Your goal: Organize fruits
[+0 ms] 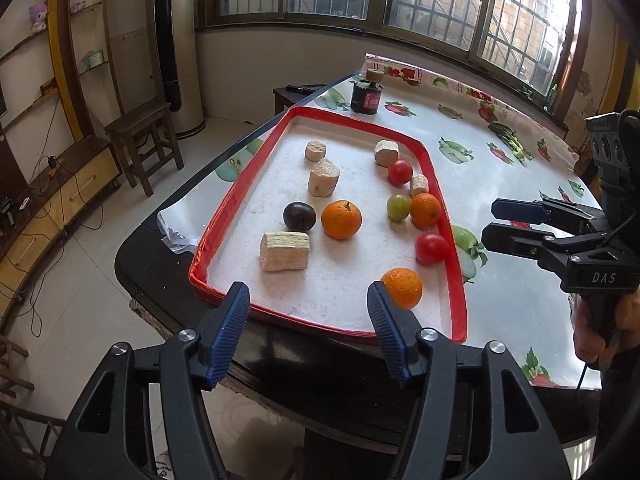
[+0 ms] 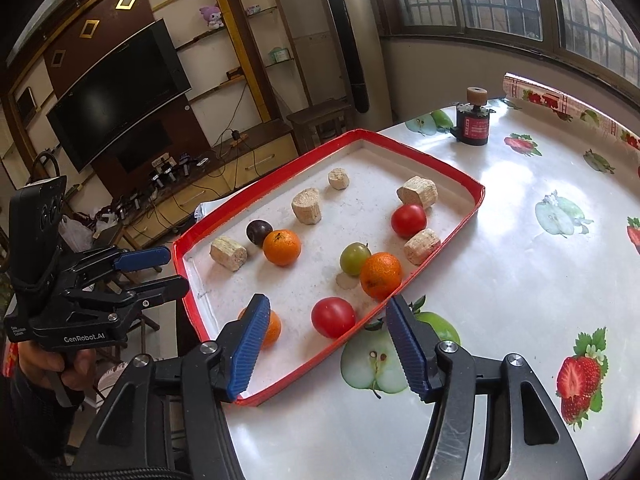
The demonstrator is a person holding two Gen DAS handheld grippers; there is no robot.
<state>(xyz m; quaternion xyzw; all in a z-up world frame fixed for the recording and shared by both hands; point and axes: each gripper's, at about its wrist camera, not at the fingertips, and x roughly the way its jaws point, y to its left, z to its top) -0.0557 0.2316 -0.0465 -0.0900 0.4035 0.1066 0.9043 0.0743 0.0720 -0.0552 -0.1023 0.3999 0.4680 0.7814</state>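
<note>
So the fruit is all found inside the red-rimmed tray (image 1: 432, 168) on the counter (image 1: 520, 184), mixed in with pale wood chunks (image 1: 285, 251). Three oranges can be counted: one in the middle (image 1: 341, 219), one at the right rim (image 1: 425, 210) touching a green fruit (image 1: 398, 207), and one at the near edge (image 1: 403, 287). Two red tomatoes (image 1: 431, 248) and a dark plum (image 1: 299, 216) are scattered in there too, so nothing is really grouped by kind as far as can be judged. Both sets of tongs are held spread wide with nothing between them. The left tongs (image 1: 308, 300) are hovered over the near edge of the tray, and the near orange is sat just off the right-hand blue pad, a bit outside the gap. The right tongs (image 2: 327, 316) are pointed in over the tray's right rim, with the nearer tomato (image 2: 333, 317) lined up dead centre between the pads. Round fruit, so no long axis to worry about. The near orange is probably closest to the left hand, the tomato to the right.
</note>
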